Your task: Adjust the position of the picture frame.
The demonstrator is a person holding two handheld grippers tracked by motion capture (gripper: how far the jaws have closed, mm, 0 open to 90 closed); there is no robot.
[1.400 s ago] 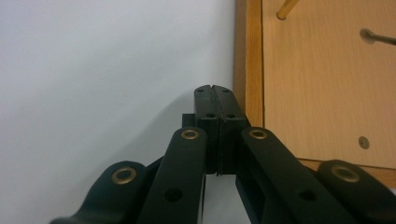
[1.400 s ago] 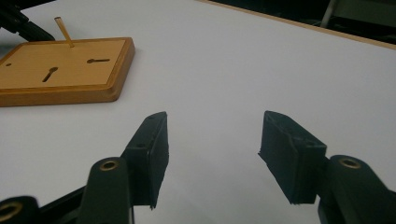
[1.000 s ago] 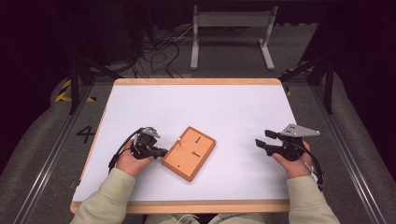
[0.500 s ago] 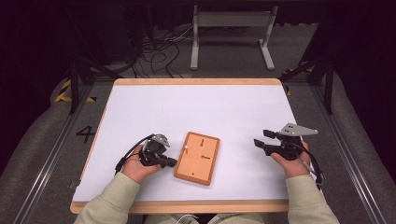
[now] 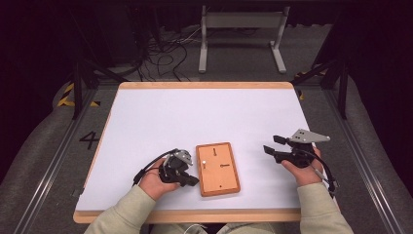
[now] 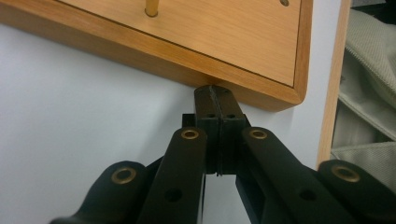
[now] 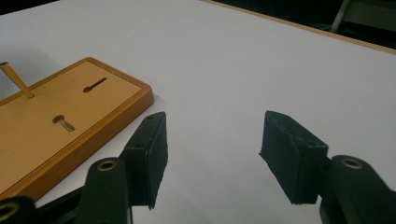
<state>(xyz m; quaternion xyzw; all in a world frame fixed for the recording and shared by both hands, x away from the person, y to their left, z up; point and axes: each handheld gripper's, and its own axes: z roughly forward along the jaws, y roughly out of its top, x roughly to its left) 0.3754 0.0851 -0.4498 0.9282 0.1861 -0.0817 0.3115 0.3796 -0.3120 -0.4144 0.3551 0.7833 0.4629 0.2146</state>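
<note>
Wooden board (image 5: 217, 168) lies flat; closed left tool (image 6: 216, 95) touches its edge, right tool (image 7: 212, 140) open, empty.

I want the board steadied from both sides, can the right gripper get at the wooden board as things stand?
Probably yes: the right gripper is open, and bare table lies between it and the wooden board.

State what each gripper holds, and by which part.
Nothing. The left gripper is shut, tips against the board's side; the right gripper is open and empty.
</note>
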